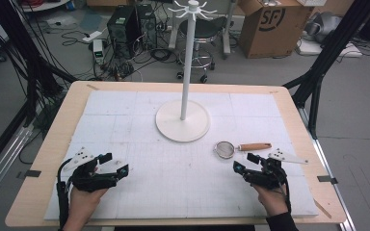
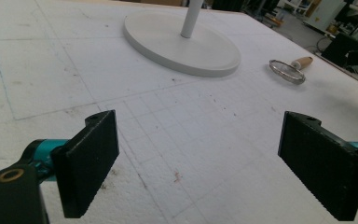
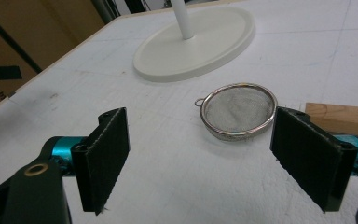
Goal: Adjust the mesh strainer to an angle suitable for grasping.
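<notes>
With both tongs spread and empty, this reads as the approach step: nothing is gripped yet. The strainer [image 1: 225,149] lies flat on the white foam mat [image 1: 125,125] covering the table [image 1: 53,139], mesh bowl toward the stand [image 1: 183,120], wooden handle [image 1: 255,146] pointing toward the table's right edge. It sits just off the stand's round base, apart from it.

The right tongs [image 1: 244,162] hover low, just short of the strainer on the person's side. In the right gripper view the bowl [image 3: 239,110] lies just ahead of the pads [image 3: 107,156], offset toward the right-hand pad, and a bit of the handle [image 3: 340,114] peeks out behind that pad. No contact yet.

The left tongs [image 1: 115,163] idle near the front left of the mat, jaws wide, well apart from the strainer. From the left gripper view the strainer [image 2: 287,71] is far off.

Judgement: likely goal is hanging the strainer on the stand's top hooks [image 1: 192,8], going by the small ring [image 3: 199,102] on the rim.

Next move calls for:
- shift the right tongs toward the handle, not the rim; thin wire rim would slip
- line the pads up across the handle, drop low to the mat
- close firmly before lifting; the bowl end will want to droop
- keep the ring free and reachable for a hook
</notes>
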`<state>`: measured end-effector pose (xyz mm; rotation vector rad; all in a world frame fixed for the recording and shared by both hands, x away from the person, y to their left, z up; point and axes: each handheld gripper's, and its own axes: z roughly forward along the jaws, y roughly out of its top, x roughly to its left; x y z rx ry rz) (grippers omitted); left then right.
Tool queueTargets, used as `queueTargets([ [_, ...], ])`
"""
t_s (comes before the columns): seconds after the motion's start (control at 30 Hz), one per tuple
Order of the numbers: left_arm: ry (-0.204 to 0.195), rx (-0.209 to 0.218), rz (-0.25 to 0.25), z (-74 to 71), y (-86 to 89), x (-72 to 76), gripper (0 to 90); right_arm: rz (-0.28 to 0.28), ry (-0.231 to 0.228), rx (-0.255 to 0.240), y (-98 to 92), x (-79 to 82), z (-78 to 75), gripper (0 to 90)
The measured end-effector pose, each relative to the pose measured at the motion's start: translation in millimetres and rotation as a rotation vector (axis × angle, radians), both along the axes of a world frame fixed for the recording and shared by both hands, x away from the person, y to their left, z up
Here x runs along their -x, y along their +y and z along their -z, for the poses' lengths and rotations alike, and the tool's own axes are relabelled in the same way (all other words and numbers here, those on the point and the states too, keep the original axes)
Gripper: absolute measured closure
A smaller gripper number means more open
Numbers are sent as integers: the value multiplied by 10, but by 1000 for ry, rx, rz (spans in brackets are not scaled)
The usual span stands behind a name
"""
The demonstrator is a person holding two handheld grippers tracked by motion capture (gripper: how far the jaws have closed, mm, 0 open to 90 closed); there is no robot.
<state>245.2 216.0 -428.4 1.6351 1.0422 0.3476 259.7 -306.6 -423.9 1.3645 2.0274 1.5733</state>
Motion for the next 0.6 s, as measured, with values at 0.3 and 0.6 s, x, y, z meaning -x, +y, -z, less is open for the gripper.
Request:
queueTargets([
  [0.3,0,0,1,3,4,2,129,0,0,-3,2,-6,0,189],
  [0.6,0,0,1,6,7,2,129,6,2,-3,0,-16,3,280],
])
